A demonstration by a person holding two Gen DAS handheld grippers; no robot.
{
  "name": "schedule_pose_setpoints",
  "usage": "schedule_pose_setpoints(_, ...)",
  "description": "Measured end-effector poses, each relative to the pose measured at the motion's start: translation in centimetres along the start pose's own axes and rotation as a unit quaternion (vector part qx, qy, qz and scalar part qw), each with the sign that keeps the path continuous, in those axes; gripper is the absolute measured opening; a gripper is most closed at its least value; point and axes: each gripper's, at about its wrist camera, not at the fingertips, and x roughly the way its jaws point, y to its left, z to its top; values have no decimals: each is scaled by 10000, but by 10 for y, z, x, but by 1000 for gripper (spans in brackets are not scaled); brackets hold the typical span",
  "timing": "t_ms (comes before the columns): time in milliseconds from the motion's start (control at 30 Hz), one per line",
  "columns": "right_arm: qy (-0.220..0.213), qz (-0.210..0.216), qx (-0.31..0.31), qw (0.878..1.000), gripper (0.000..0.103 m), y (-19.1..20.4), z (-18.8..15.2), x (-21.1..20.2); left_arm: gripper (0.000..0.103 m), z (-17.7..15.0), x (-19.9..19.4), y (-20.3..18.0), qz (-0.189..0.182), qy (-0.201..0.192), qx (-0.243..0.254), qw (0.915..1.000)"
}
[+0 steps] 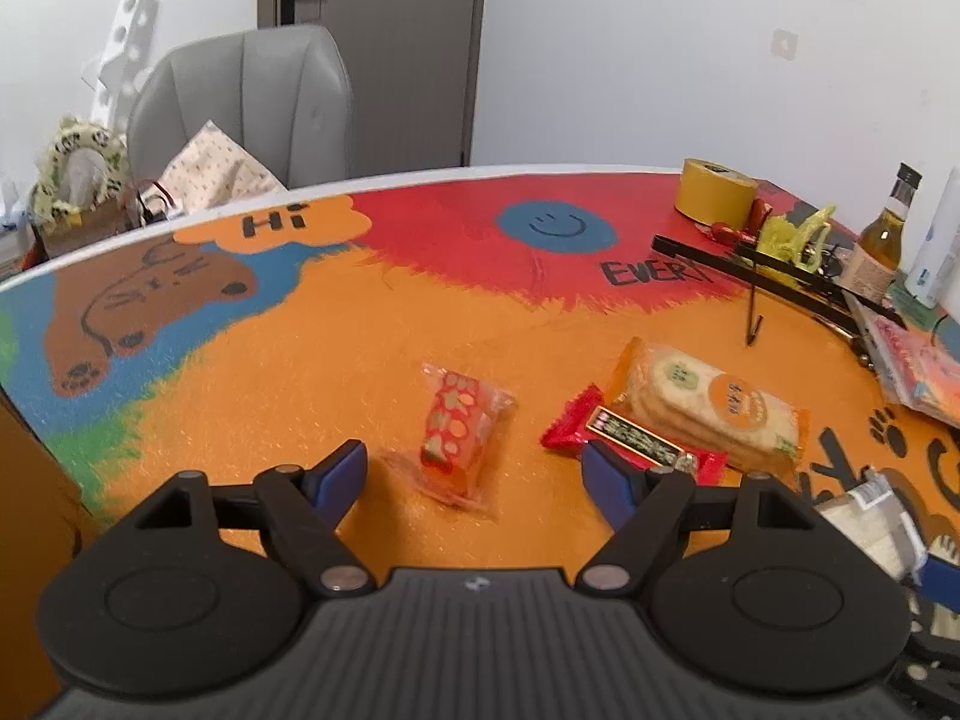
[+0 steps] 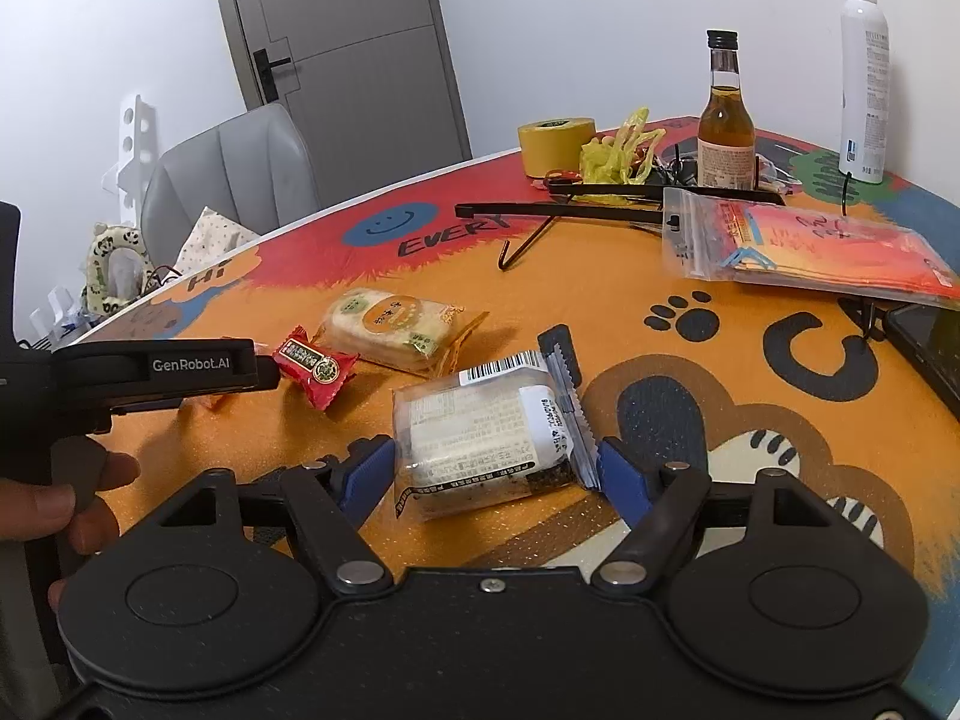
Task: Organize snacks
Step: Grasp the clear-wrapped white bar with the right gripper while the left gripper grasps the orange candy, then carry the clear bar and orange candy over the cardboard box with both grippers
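Table [image 1: 312, 324]: a big orange, red and blue printed top with a bear, a smiley and paw prints – every snack lies on it.
Zip bag [image 2: 804, 243]: flat at the far right, red and orange sheets inside.
Cracker pack [image 1: 708, 405]: an orange-trimmed sleeve of pale round crackers, mid-table, its near edge touching the red snack.
White packet [image 2: 486, 432]: clear wrap, barcode up, lying between the right gripper's blue pads; the pads are just beside its ends and I cannot tell whether they press on it.
Right gripper [image 2: 495, 474]: fingers spread wide around that packet.
Left gripper [image 1: 474, 474]: fingers wide apart and empty, low over the table.
Paw-print snack [image 1: 459, 435]: a small red and orange wrapper lying loose between the left fingertips – touching neither.
Red snack [image 1: 630, 441]: a red wrapper with a dark label, just beyond the left gripper's right finger.
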Motion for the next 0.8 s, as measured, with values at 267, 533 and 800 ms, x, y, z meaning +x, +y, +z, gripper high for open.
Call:
schedule_pose_setpoints(267,-32,-10,-25,10000,75,0,-1,1,76,4,7,7,174,-92,114,9997)
schedule_pose_setpoints(533,-74,-78,-226,9997,57,6,-5,-4,31,1,5,8,201,-195,63,9996)
schedule_pose_setpoints(800,-128,17,-110,9999,51,13,-10,-20,21,-10,-20,18,-4,-14,-101,9999)
